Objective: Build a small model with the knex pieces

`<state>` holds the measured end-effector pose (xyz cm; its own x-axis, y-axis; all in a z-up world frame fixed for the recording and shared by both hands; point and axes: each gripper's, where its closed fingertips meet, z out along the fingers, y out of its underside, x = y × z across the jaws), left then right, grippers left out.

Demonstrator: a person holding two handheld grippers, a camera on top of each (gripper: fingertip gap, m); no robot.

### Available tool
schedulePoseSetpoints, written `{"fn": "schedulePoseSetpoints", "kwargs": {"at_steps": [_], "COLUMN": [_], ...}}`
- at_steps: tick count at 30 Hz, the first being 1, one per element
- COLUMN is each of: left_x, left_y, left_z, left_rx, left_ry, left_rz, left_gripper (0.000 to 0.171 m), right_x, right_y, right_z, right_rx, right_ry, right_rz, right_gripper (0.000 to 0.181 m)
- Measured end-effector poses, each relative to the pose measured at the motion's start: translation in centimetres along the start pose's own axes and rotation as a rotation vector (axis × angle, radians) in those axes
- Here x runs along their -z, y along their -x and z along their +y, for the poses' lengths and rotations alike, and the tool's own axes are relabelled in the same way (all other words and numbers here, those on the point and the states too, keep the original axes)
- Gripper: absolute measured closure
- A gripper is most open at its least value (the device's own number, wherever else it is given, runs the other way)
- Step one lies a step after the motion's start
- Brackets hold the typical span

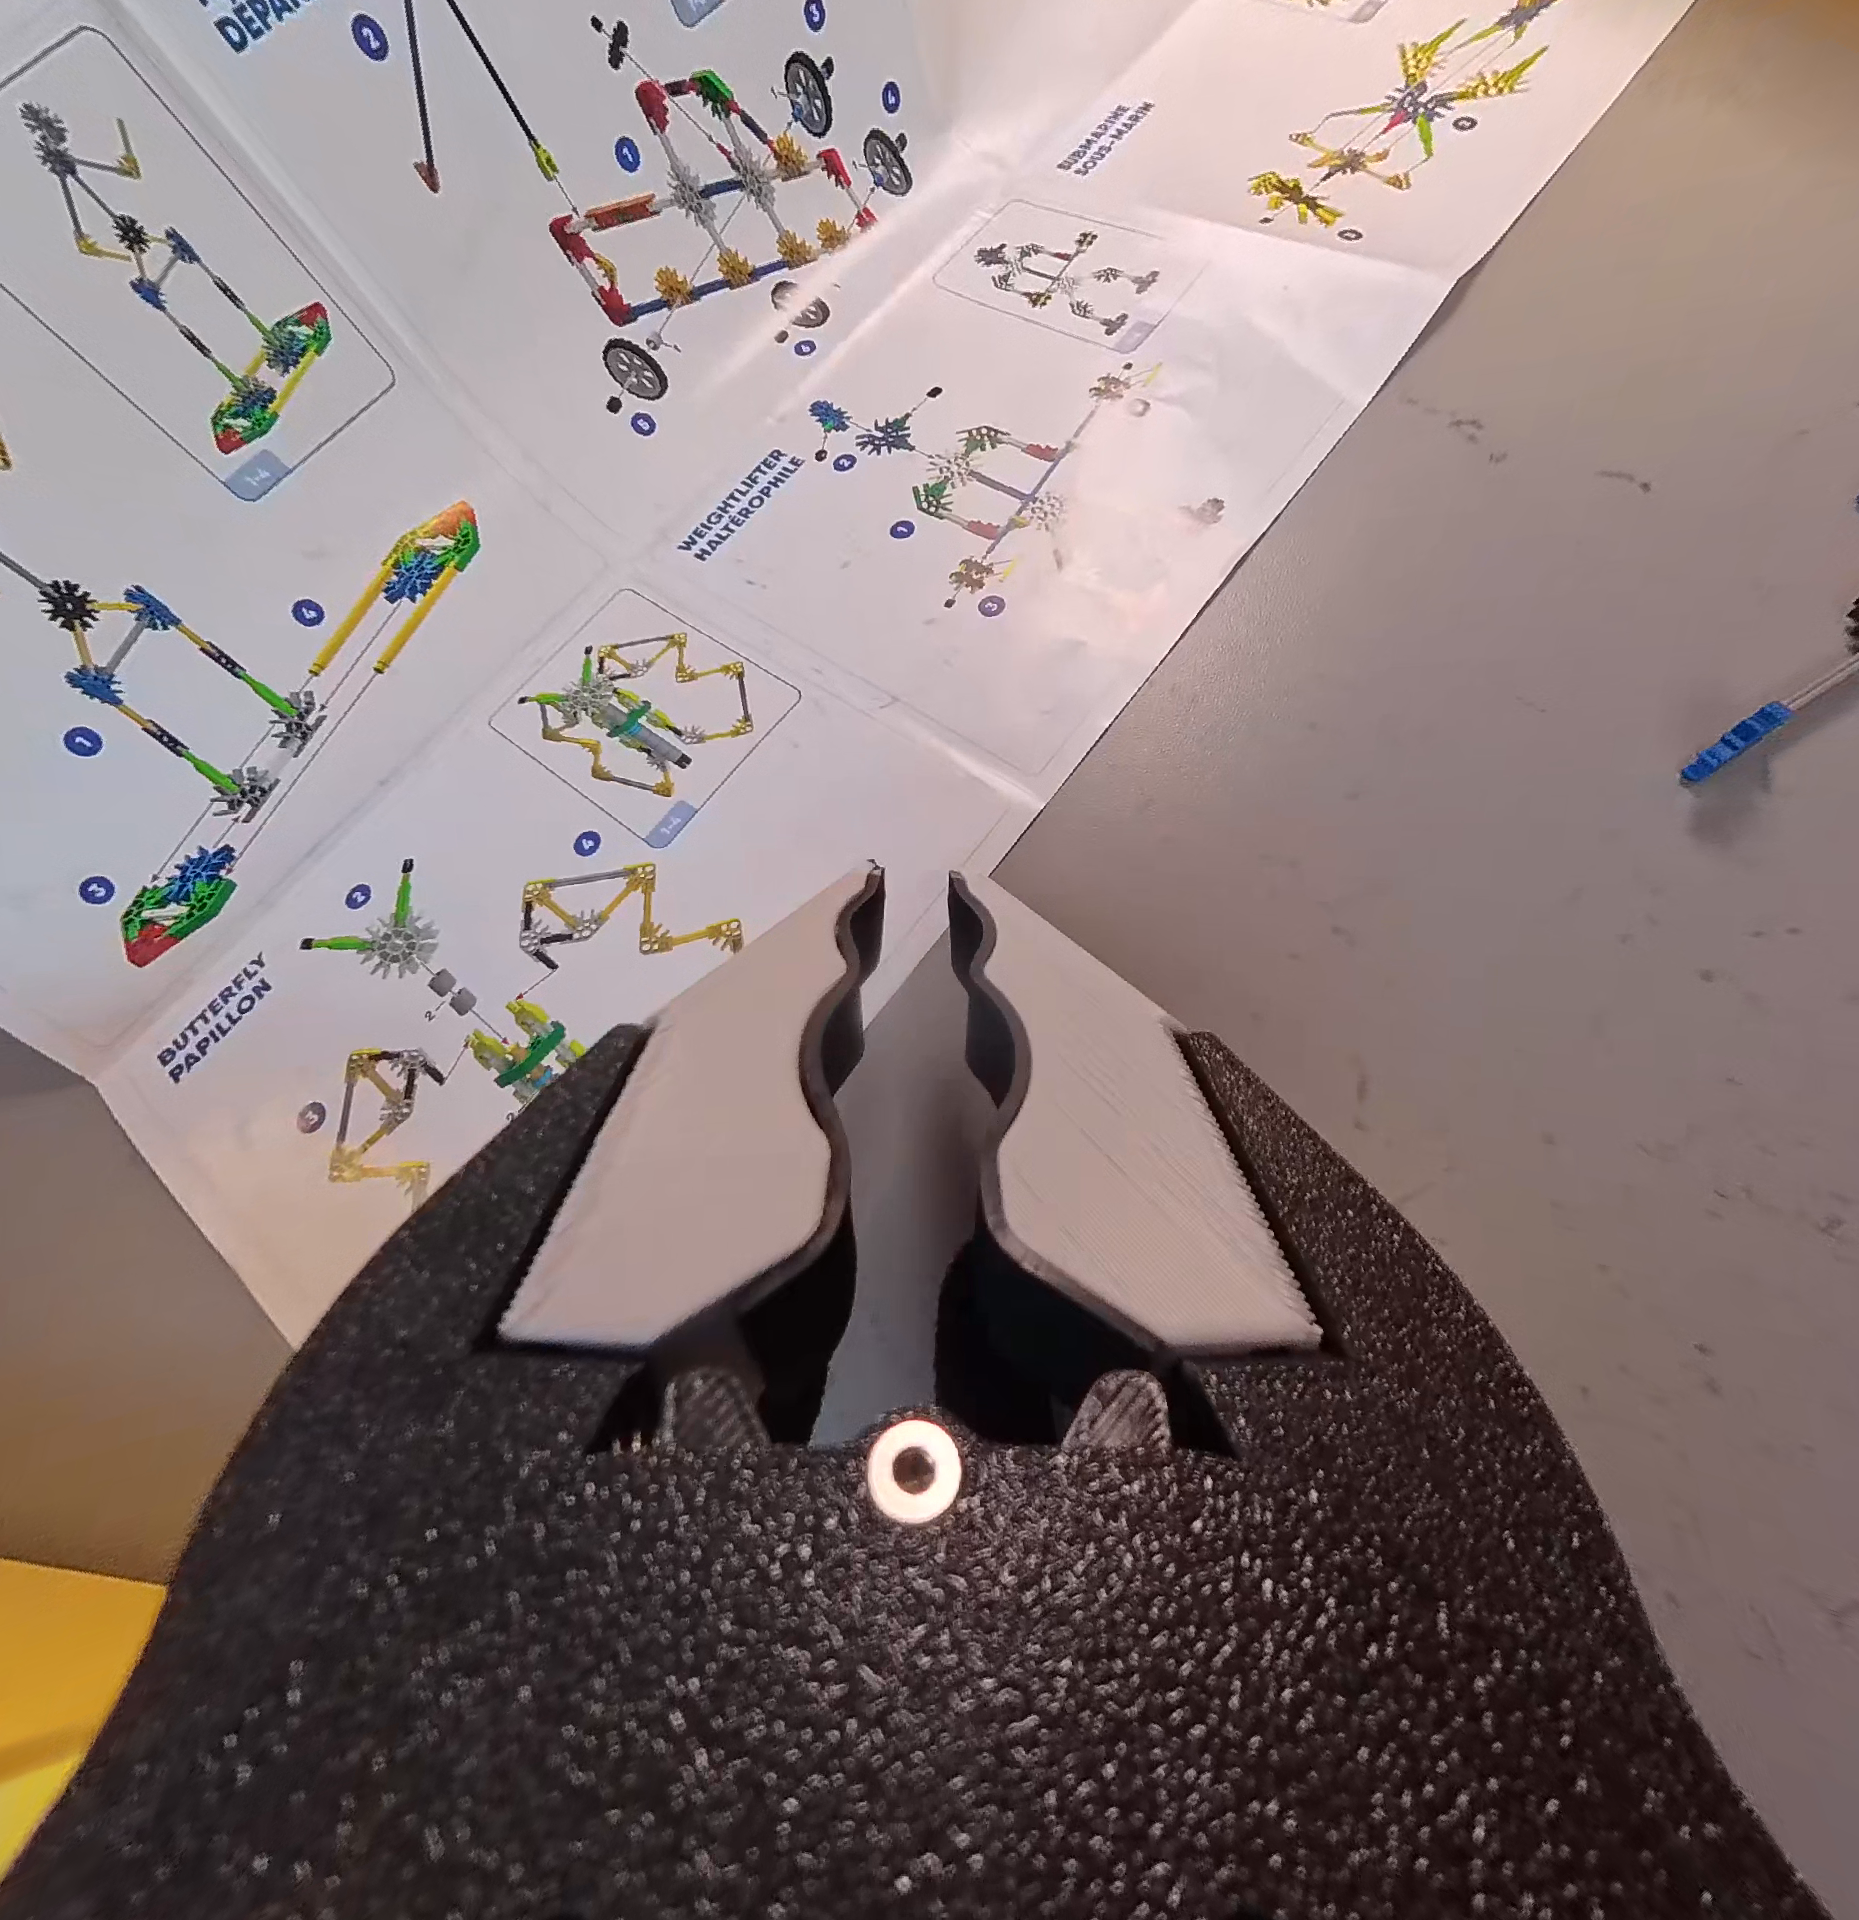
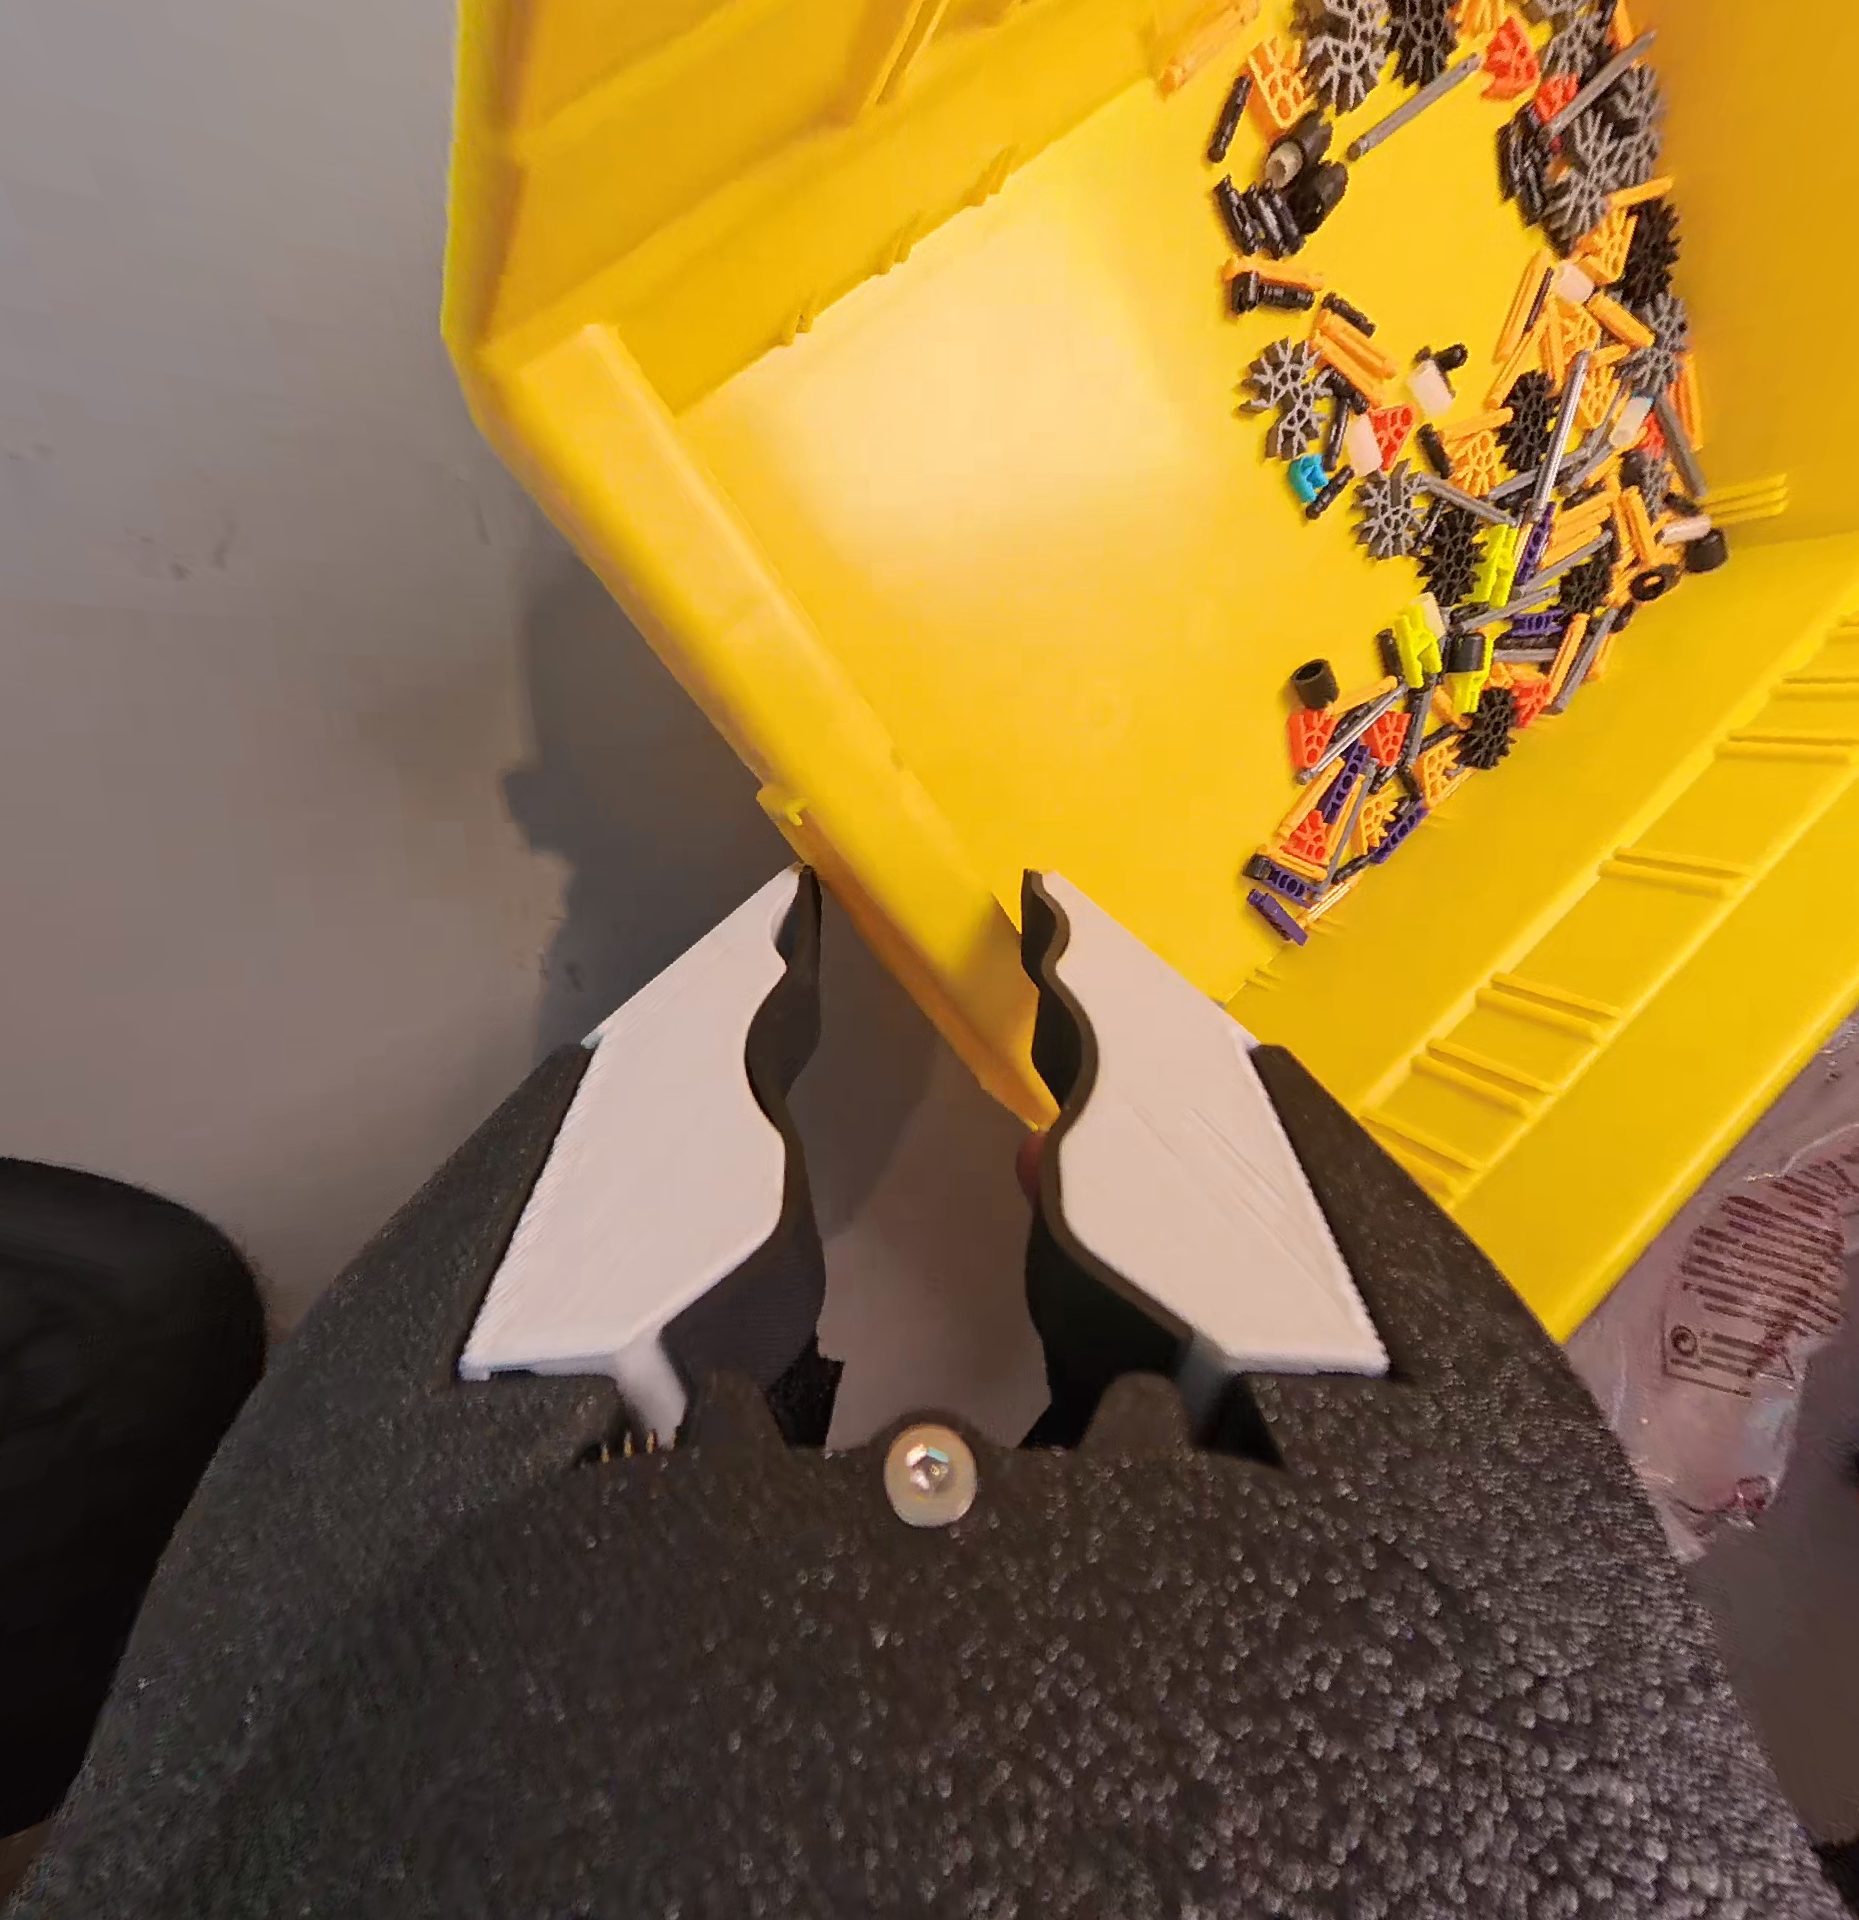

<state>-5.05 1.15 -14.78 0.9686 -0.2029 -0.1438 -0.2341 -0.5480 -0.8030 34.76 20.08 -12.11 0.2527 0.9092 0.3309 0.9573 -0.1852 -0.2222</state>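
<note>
My left gripper hovers over the near edge of a white fold-out instruction sheet printed with coloured model diagrams, lying on a grey table. Its jaws stand a narrow gap apart with nothing between them. My right gripper is at the corner of a yellow plastic bin. The bin's rim runs between the two fingers and touches both. Several small construction-toy rods and connectors in orange, black, grey and purple are heaped inside the bin at the right.
A blue and grey rod-and-connector piece lies on the table at the right edge of the left wrist view. A yellow surface shows at its lower left. A black object and a clear plastic bag flank the right gripper. Across from one pair of fingers to the other is roughly 45 centimetres.
</note>
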Motion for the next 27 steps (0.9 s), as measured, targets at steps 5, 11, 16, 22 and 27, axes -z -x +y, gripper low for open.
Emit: {"fn": "schedulePoseSetpoints", "kwargs": {"at_steps": [5, 11, 16, 22, 27], "left_x": [0.2, 0.5, 0.5, 0.7, 0.9], "left_y": [-0.1, -0.5, -0.8, -0.8, -0.2], "left_z": [-0.1, -0.1, -0.1, -0.4, -0.4], "left_rx": [-0.008, -0.013, -0.007, 0.008, 0.028], "left_ry": [-0.012, -0.023, -0.028, -0.053, -0.054], "left_rz": [0.001, 0.008, 0.019, 0.019, 0.004], "left_gripper": [0.159, 0.159, 0.16, 0.159, 0.157], "right_x": [1.5, -0.4, -0.5, 5.2, 1.5], "right_y": [3.5, 9.1, 8.7, 4.0, -3.0], "right_z": [-2.6, -3.2, -3.8, -8.2, -10.8], "right_rx": [-0.033, 0.02, 0.047, -0.113, -0.149], "right_ry": [-0.055, -0.042, -0.092, -0.424, -0.4], "right_rz": [-0.008, -0.008, 0.035, -0.206, -0.195], "right_gripper": [0.149, 0.153, 0.147, 0.139, 0.148]}}
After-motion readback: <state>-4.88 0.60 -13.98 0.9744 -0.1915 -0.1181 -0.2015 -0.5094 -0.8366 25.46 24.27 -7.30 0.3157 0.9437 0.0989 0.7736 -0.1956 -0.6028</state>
